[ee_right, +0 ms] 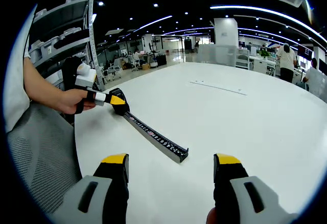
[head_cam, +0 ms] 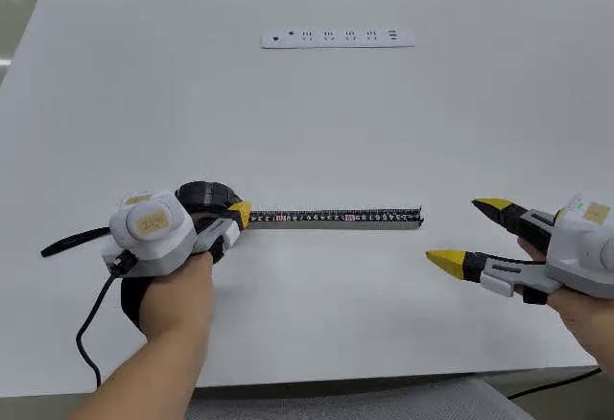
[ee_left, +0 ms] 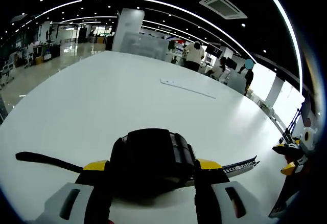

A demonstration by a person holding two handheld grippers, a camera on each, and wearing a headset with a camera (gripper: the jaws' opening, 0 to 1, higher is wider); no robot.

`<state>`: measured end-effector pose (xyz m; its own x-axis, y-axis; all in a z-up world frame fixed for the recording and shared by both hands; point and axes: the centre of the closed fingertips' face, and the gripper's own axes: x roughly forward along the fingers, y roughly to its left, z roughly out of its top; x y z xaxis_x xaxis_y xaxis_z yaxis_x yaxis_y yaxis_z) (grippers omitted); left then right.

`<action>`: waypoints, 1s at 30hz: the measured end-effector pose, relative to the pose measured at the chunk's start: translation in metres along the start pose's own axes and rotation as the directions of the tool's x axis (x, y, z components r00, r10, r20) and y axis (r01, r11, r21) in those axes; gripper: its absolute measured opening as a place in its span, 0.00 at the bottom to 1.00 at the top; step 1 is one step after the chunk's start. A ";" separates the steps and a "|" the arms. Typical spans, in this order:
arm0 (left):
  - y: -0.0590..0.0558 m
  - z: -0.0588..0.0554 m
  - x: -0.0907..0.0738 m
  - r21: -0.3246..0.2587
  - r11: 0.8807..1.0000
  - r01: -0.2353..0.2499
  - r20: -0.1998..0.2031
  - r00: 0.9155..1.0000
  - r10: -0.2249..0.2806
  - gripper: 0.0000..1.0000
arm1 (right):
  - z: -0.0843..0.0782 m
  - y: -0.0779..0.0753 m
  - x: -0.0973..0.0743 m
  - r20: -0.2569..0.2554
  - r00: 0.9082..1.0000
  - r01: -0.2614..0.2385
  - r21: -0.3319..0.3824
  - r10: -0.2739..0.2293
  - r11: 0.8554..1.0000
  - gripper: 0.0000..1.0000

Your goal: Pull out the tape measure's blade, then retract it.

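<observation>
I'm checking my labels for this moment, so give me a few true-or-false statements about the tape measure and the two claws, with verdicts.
1. The left claw is shut on the round black tape measure case. True.
2. The black numbered blade is fully retracted. False: it lies pulled out, flat on the white table.
3. The right claw grips the blade's tip. False: it is open and apart from the tip.
4. A white power strip lies on the table's far side. True.
</observation>
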<state>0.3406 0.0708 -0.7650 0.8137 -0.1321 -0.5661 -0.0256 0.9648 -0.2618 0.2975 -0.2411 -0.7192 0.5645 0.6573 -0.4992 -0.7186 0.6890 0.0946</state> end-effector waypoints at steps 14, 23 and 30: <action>-0.001 0.000 0.000 0.014 1.000 -0.004 -0.004 1.000 0.005 0.64 | -0.002 -0.003 0.005 -0.010 1.000 -0.008 -0.005 0.008 1.000 0.62; -0.001 0.000 -0.002 0.039 0.999 0.002 0.005 1.000 -0.002 0.62 | -0.003 -0.005 0.008 -0.016 1.000 -0.014 -0.006 0.014 1.000 0.61; -0.001 0.001 -0.004 0.039 0.999 0.009 0.017 1.000 -0.010 0.61 | -0.004 -0.011 0.017 -0.032 0.999 -0.028 -0.018 0.028 0.999 0.59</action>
<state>0.3381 0.0703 -0.7614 0.8235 -0.1378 -0.5503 0.0047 0.9717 -0.2362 0.3134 -0.2388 -0.7323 0.5310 0.6659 -0.5241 -0.7413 0.6646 0.0933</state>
